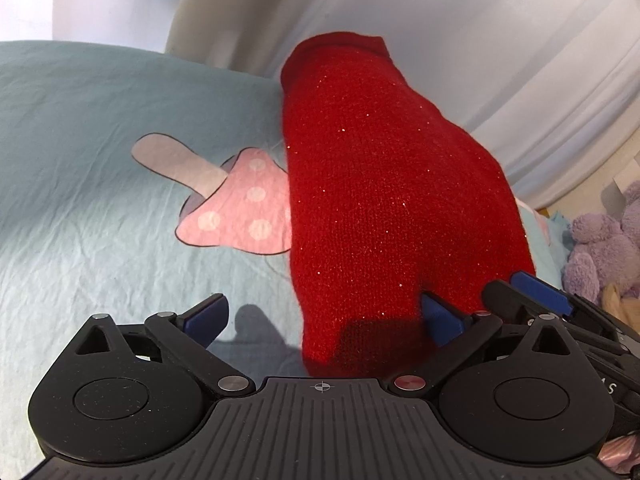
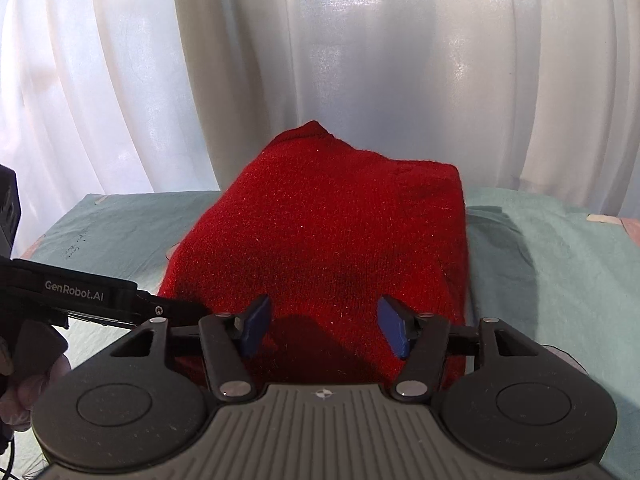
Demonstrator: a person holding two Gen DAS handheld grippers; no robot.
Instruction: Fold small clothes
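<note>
A red glittery knit garment [image 1: 376, 200] lies folded lengthwise on a pale teal sheet [image 1: 100, 128]; it also shows in the right wrist view [image 2: 328, 232]. My left gripper [image 1: 328, 316] is open at the garment's near edge, its right finger [image 1: 440, 316] against the knit and its left finger [image 1: 204, 316] over the sheet. My right gripper [image 2: 324, 324] is open just over the garment's near end, both blue pads above the fabric. The left gripper's body [image 2: 92, 300] reaches in from the left in the right wrist view, and the right gripper's fingers [image 1: 536, 288] show at the right of the left wrist view.
A pink spotted mushroom print [image 1: 236, 204] is on the sheet beside the garment. White curtains [image 2: 320, 60] hang behind the bed. A purple plush toy [image 1: 608, 248] lies off the right edge. A gloved hand [image 2: 24, 392] holds the left gripper.
</note>
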